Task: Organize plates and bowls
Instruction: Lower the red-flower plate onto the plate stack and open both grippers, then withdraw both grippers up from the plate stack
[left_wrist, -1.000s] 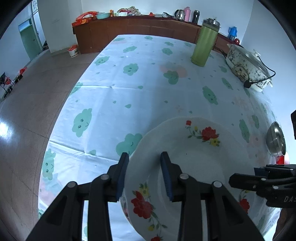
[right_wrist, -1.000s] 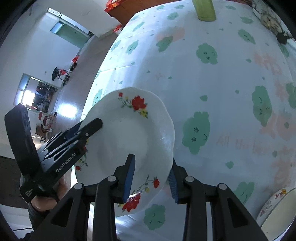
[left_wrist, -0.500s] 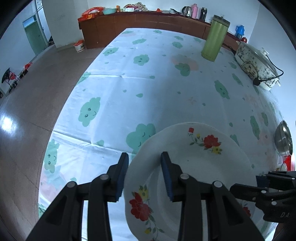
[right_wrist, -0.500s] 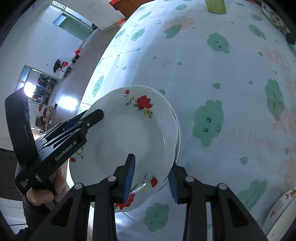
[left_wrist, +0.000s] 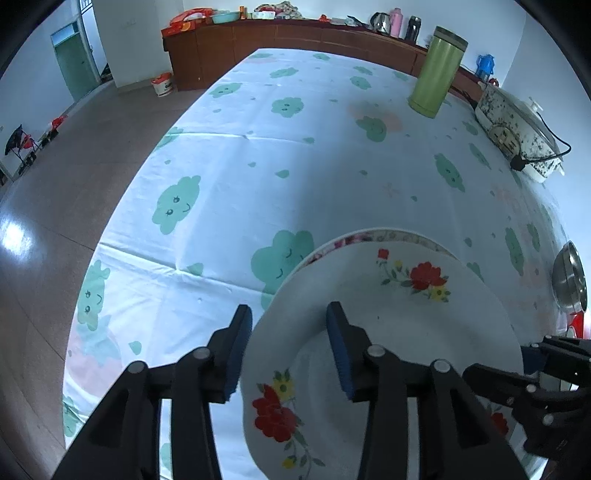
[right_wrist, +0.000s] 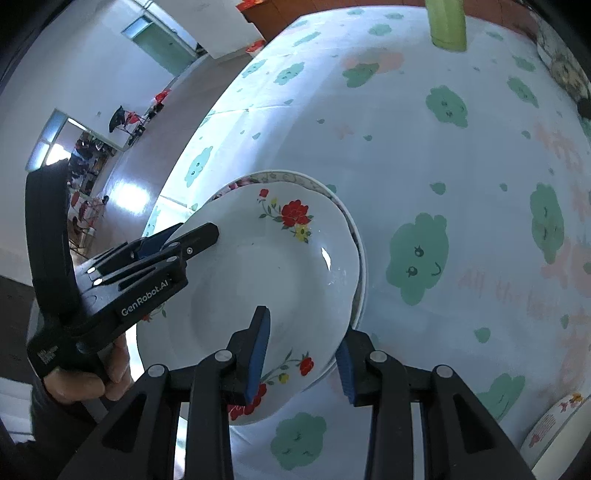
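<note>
Straddling opposite rims of a white flowered plate (left_wrist: 406, 332), both claws worked over the worktop (left_wrist: 295, 166) with its cloud-print cloth. The left claw (left_wrist: 290, 347) had just been opening, its blue pads standing either side of the rim with a gap showing (the rim between them, no longer pinched). The right claw (right_wrist: 301, 354) was clamped on the near rim, one pad inside the dish, the other under its edge. That plate sat on a second plate (right_wrist: 280, 176) with a patterned border, whose rim peeked out behind it. A green flask (left_wrist: 437, 72) stood far across the cloth, near a speckled electric cooker (left_wrist: 517, 133). A steel bowl (left_wrist: 569, 277) lay at the right edge.
</note>
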